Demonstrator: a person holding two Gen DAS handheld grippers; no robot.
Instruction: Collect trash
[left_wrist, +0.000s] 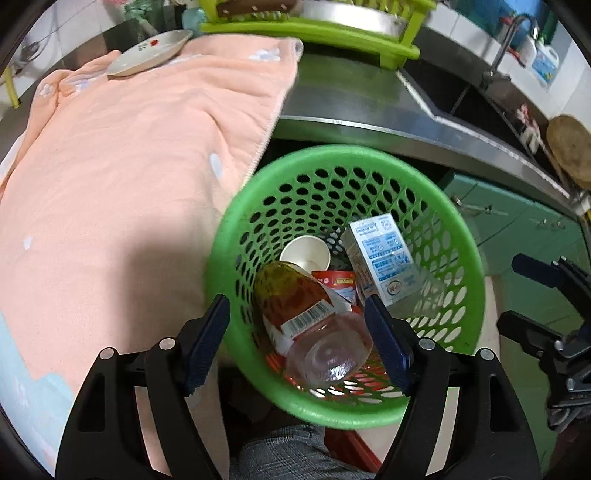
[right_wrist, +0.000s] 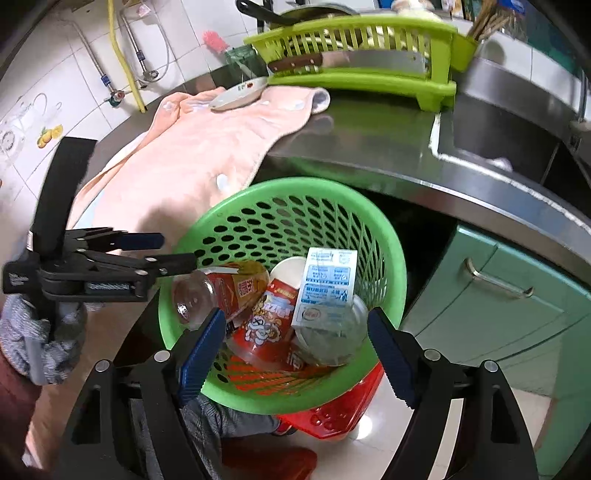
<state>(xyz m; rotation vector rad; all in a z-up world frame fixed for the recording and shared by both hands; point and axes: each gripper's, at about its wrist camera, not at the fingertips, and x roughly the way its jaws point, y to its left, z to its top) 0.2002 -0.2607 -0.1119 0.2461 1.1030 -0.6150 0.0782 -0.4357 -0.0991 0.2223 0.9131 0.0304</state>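
A green perforated trash basket (left_wrist: 461, 258) (right_wrist: 384, 236) stands below the counter edge. In it lie a clear plastic bottle with a red label (left_wrist: 314, 317) (right_wrist: 221, 291), a white paper cup (left_wrist: 304, 253) (right_wrist: 288, 271), a red snack cup (right_wrist: 269, 325) (left_wrist: 334, 282), a blue-and-white carton (left_wrist: 384, 258) (right_wrist: 327, 288) and a clear lid (right_wrist: 332, 339). My left gripper (left_wrist: 299, 343) (right_wrist: 173, 251) is open and empty just above the bottle. My right gripper (right_wrist: 295, 354) (left_wrist: 517, 291) is open and empty over the basket's near rim.
A pink towel (left_wrist: 129, 166) (right_wrist: 207, 147) covers the steel counter (left_wrist: 351, 107) (right_wrist: 369, 144), with a white plate (left_wrist: 151, 51) (right_wrist: 240, 92) on it. A lime dish rack (right_wrist: 369, 55) with a cleaver stands behind. A sink (right_wrist: 509, 136) lies right. Green cabinet doors (right_wrist: 498, 314) and a red basket (right_wrist: 332, 413) are below.
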